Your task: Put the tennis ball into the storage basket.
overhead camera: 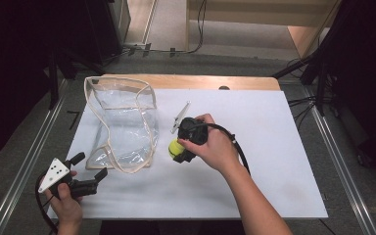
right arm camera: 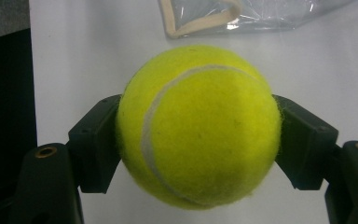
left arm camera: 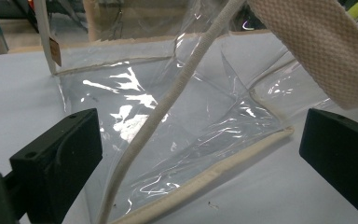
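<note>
A yellow tennis ball (right arm camera: 199, 125) sits squeezed between the two black jaws of my right gripper (right arm camera: 198, 140); from above the ball (overhead camera: 175, 148) shows just right of the bag, under the person's right hand. A clear plastic bag (overhead camera: 122, 122) with cream fabric trim and a cream strap (left arm camera: 307, 42) lies on the white table cover. My left gripper (overhead camera: 89, 166) stands open at the bag's near left corner, jaws wide apart and facing the bag's trimmed edge (left arm camera: 205, 179), touching nothing.
The white cover (overhead camera: 274, 161) lies over a wooden table whose far edge (overhead camera: 191, 81) shows. Metal rails (overhead camera: 345, 171) run along both sides. Dark stands and cables sit beyond the table at the back.
</note>
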Available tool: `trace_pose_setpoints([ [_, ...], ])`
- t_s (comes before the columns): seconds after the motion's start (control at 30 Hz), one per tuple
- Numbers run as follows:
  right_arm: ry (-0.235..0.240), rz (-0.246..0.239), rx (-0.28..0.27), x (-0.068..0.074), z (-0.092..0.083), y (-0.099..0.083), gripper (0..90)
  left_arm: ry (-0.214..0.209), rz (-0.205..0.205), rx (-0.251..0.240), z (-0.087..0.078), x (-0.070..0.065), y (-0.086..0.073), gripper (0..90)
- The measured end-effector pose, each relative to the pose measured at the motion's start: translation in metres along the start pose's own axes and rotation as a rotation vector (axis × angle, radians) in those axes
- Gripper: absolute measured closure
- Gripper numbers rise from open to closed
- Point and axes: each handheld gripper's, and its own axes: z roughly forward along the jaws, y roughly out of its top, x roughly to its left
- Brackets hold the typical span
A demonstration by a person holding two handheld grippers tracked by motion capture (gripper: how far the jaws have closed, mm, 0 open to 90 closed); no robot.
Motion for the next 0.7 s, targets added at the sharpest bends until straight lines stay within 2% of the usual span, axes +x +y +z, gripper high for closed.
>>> trace_pose_setpoints([
  [0.27,0.012,-0.013,-0.004,0.002,-0.005,0.008,23.3,0.000,0.003,0.006,0.001,0.000,0.000,0.0],
  [0.7,0.001,-0.025,0.000,0.004,-0.020,0.020,23.3,-0.004,0.007,0.006,0.001,-0.001,0.000,0.0],
])
